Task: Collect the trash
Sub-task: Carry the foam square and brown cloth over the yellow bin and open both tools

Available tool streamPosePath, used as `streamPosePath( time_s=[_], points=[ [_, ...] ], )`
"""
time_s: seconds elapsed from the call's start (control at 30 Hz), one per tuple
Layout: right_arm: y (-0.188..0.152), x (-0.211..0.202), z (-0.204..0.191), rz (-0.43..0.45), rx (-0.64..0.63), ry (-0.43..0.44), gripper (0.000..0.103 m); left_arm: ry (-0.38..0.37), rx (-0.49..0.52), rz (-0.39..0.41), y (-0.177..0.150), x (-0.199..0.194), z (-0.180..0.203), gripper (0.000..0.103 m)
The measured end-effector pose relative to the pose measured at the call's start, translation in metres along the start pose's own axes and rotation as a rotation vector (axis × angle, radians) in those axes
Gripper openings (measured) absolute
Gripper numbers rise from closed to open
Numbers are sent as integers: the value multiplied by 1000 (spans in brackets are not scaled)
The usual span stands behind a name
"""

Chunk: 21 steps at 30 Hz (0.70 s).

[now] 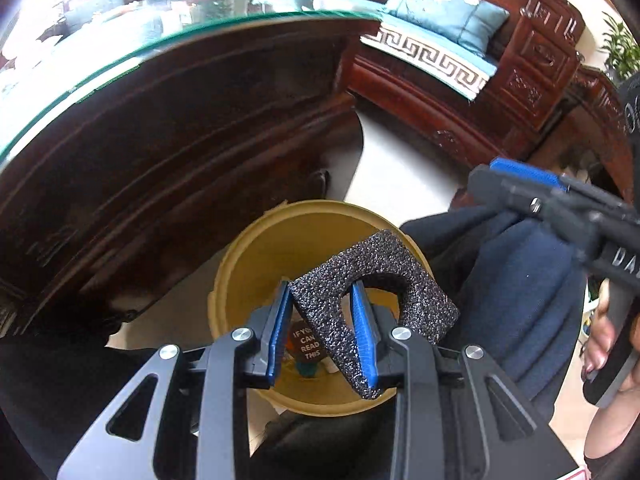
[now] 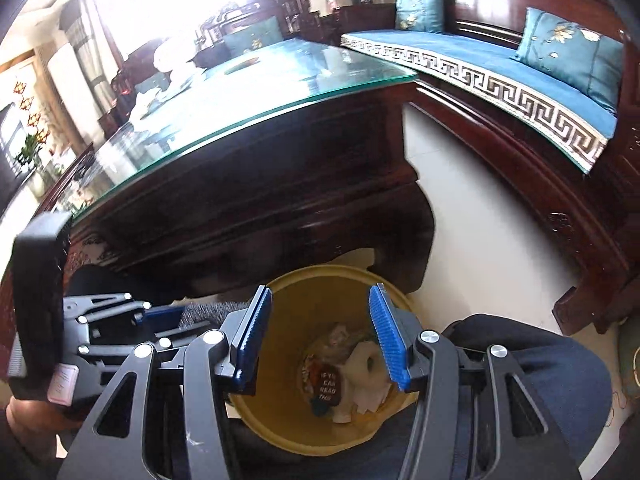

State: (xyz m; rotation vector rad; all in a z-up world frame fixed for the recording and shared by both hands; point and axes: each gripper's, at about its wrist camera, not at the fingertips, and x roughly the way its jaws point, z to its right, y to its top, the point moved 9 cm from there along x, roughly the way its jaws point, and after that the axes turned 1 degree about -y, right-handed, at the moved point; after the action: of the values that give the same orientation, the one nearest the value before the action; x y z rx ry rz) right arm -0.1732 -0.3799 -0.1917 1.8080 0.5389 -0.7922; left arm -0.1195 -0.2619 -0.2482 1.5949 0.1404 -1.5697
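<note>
Left tool [image 1: 324,332] is clamped on a dark speckled foam piece [image 1: 376,304], a curved arch-shaped scrap w/ a cutout; one leg of the arch sits betw. the two blue pads, the right pad standing inside the cutout, and the rest of the foam bends up and off to the right past the fingertips; foam hangs directly over the mouth of the yellow bin [image 1: 248,264], not touching its rim as far as can be seen; bin stands on the pale floor [image 1: 400,160] just beside the dark wooden table [image 1: 180,140] w/ a glass top; inside the bin, below the foam, a dark wrapper w/ white lettering [image 1: 306,346] shows betw. the pads. Right tool [image 2: 320,336] is spread wide w/ nothing betw. its blue pads; it hangs above the same bin [image 2: 288,420], looking down into it; bin contents in the right wrist view: crumpled white paper [image 2: 364,368], the lettered wrapper [image 2: 329,386], something teal underneath, too small to tell what. In the left wrist view the right tool appears at upper right, near but apart from the foam. Sofa w/ blue cushions [image 2: 500,64] behind the table.
</note>
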Motion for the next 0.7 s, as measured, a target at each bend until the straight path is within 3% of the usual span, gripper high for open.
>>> streamPosePath(
  time_s=[0.13, 0.2, 0.33, 0.7],
  points=[
    [1, -1, 14, 2, 31, -13, 56, -22, 35, -33, 1, 15, 16, 32],
    [2, 0, 18, -2, 30, -19, 57, -20, 61, -42, 1, 19, 23, 41],
    [5, 1, 20, -4, 14, -20, 57, -27, 89, -59, 0, 25, 31, 46],
    [9, 7, 10, -14, -4, 2, 57, -32, 75, -49, 4, 25, 29, 55]
  ],
)
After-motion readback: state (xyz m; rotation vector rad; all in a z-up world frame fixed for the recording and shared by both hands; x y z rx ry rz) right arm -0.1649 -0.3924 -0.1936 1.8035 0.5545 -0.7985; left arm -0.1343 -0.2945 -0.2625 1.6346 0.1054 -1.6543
